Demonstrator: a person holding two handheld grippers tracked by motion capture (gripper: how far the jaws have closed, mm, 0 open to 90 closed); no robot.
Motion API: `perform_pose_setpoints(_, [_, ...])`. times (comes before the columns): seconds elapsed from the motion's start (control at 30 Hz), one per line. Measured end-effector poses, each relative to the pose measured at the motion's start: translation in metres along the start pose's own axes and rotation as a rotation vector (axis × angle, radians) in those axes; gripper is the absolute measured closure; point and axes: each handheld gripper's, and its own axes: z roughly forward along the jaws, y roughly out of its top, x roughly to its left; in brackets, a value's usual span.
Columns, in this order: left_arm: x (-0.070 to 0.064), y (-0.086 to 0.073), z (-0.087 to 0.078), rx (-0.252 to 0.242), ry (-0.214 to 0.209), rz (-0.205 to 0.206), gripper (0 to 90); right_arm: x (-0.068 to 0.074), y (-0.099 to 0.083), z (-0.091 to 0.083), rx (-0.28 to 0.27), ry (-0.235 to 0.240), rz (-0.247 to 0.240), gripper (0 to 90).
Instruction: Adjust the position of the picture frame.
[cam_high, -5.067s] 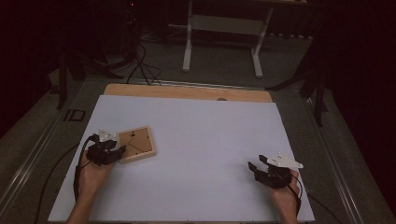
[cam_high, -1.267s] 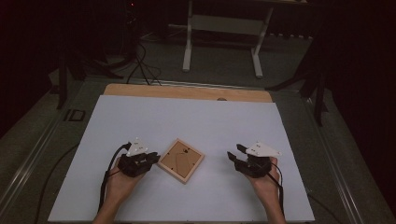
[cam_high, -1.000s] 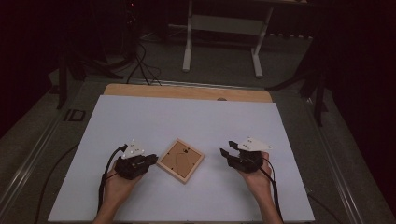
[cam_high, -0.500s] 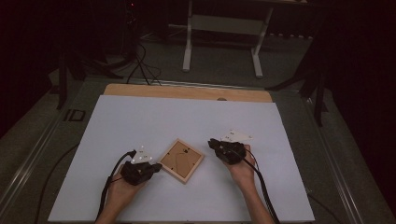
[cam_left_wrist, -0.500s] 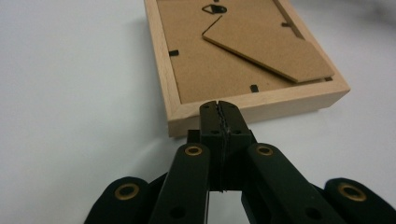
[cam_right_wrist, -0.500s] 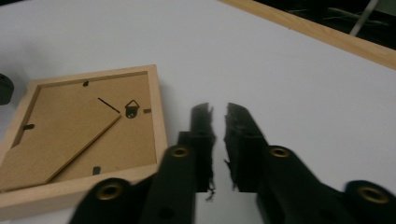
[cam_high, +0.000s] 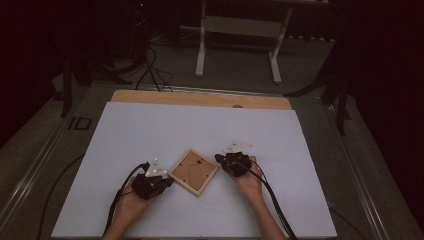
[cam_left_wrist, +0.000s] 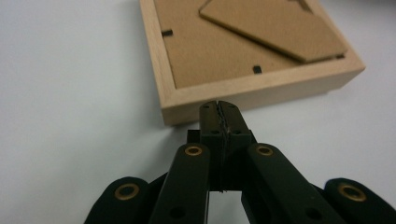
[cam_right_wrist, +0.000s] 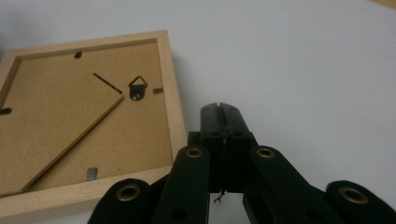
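Observation:
A small wooden picture frame (cam_high: 194, 171) lies face down on the white table (cam_high: 200, 130), turned like a diamond, its brown backing board up. In the left gripper view the frame (cam_left_wrist: 243, 51) has a folded cardboard stand, and my left gripper (cam_left_wrist: 219, 106) is shut with its tip at the frame's outer edge. From above, the left gripper (cam_high: 167, 182) sits just left of the frame. My right gripper (cam_high: 218, 159) is shut beside the frame's right corner. In the right gripper view the frame (cam_right_wrist: 84, 112) shows a metal hanger, and the right gripper (cam_right_wrist: 219, 108) holds nothing.
A wooden strip (cam_high: 200, 99) runs along the table's far edge. Beyond it stand a white table base (cam_high: 240, 35) and dark cables on the floor. Each gripper's cable trails back toward the near edge.
Both grippers have closed in on the frame, the right one moving left toward its right corner, the left one shifting slightly right. The frame itself has barely moved in the last second.

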Motion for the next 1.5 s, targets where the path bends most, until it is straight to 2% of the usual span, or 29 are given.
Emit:
perform_pose_setpoints(0.1, [-0.003,0.0,0.003,0.022,0.001,0.016,89.8,0.002,-0.001,0.002,0.011,0.01,-0.002,89.5])
perform_pose_setpoints(0.27, [-0.003,0.003,0.007,0.029,0.009,0.022,89.8,0.001,-0.002,0.003,0.027,0.014,-0.002,89.8])
perform_pose_setpoints(0.5, [0.005,0.01,0.014,0.027,0.054,-0.017,89.7,0.001,-0.004,0.002,0.04,0.02,0.018,89.9])
perform_pose_setpoints(0.67, [0.008,0.019,0.021,0.042,0.077,-0.008,89.8,0.002,-0.005,-0.002,0.055,0.006,0.011,90.0])
perform_pose_setpoints(0.8, [0.013,0.023,0.027,0.03,0.079,-0.016,89.9,0.002,-0.009,-0.007,0.055,0.008,0.008,90.0])
perform_pose_setpoints(0.93, [0.017,0.03,0.033,0.034,0.1,-0.015,89.9,0.003,-0.013,-0.011,0.054,0.006,0.01,90.0])
perform_pose_setpoints(1.17, [0.03,0.038,0.043,0.001,0.089,-0.055,89.9,0.007,-0.017,-0.017,0.057,0.012,0.002,90.0])
perform_pose_setpoints(1.5, [0.037,0.046,0.05,0.005,0.099,-0.059,89.9,0.013,-0.022,-0.021,0.048,0.029,-0.007,90.0])
